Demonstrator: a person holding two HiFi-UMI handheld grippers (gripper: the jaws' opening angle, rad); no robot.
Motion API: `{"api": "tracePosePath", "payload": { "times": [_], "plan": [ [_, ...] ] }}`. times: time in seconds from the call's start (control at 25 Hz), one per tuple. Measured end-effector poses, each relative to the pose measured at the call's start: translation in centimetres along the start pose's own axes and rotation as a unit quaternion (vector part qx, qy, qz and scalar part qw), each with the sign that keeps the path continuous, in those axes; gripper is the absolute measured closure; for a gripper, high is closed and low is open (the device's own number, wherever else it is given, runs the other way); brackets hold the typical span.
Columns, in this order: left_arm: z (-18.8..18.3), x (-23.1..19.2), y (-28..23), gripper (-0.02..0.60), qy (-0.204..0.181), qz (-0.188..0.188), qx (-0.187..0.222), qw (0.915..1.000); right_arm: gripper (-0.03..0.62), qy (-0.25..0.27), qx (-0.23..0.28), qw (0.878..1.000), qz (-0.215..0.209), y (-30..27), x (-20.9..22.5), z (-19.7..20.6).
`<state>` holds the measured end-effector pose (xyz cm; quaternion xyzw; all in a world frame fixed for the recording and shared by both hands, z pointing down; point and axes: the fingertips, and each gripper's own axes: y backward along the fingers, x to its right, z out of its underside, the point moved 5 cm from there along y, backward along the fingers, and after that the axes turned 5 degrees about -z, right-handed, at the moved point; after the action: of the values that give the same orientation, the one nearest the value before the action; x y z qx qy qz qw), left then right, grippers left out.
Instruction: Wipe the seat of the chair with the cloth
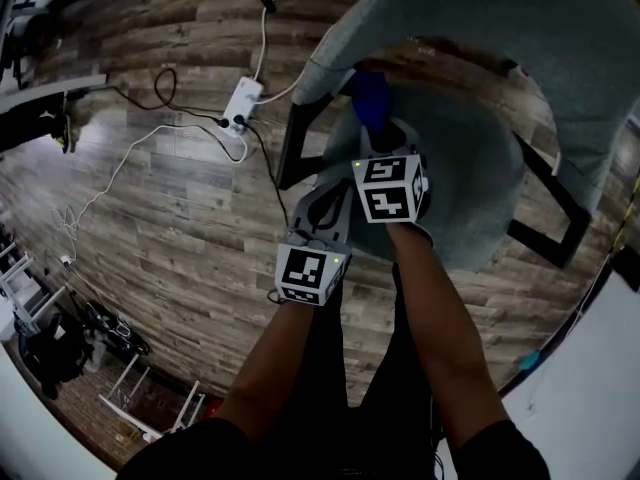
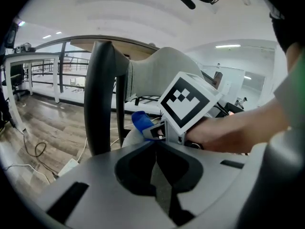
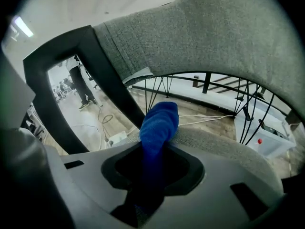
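As the right gripper [image 1: 378, 136] clamps the blue cloth [image 1: 368, 98], the cloth's free end rests on the grey chair seat [image 1: 470, 178], toward the rear, below the backrest [image 1: 520, 28]. The left gripper [image 2: 156, 144] is by the seat's front-left edge, jaws pressed together w/ nothing between them, as far as its view shows. A white power strip [image 1: 243, 103] lies on the wood floor [image 1: 180, 218], apart from the chair.

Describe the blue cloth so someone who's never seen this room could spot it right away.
Start at the grey fabric chair with the black frame on the wooden floor. Over its rounded seat, the right gripper is shut on a bright blue fuzzy cloth poking out past its jaws. Nothing else on the chair is blue.
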<state>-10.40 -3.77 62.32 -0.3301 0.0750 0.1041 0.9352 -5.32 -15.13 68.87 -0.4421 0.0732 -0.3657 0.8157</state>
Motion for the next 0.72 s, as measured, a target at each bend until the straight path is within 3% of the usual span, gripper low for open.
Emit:
{"api": "tracePosePath", "payload": {
  "times": [0.24,0.52,0.72],
  "plan": [
    [-0.5,0.4,-0.5,0.571,0.001,0.009,-0.003,1.0000,0.487,-0.027,-0.002,1.000,0.002,0.2,0.7,-0.1],
    [-0.9,1.8,-1.0,0.571,-0.026,0.020,-0.002,0.9995,0.487,-0.044,-0.001,0.999,0.029,0.9,3.3,0.5],
    [-1.1,1.9,-1.4,0.571,-0.032,-0.004,-0.005,0.9995,0.487,-0.061,0.003,0.997,0.051,1.8,4.7,1.1]
  ]
}}
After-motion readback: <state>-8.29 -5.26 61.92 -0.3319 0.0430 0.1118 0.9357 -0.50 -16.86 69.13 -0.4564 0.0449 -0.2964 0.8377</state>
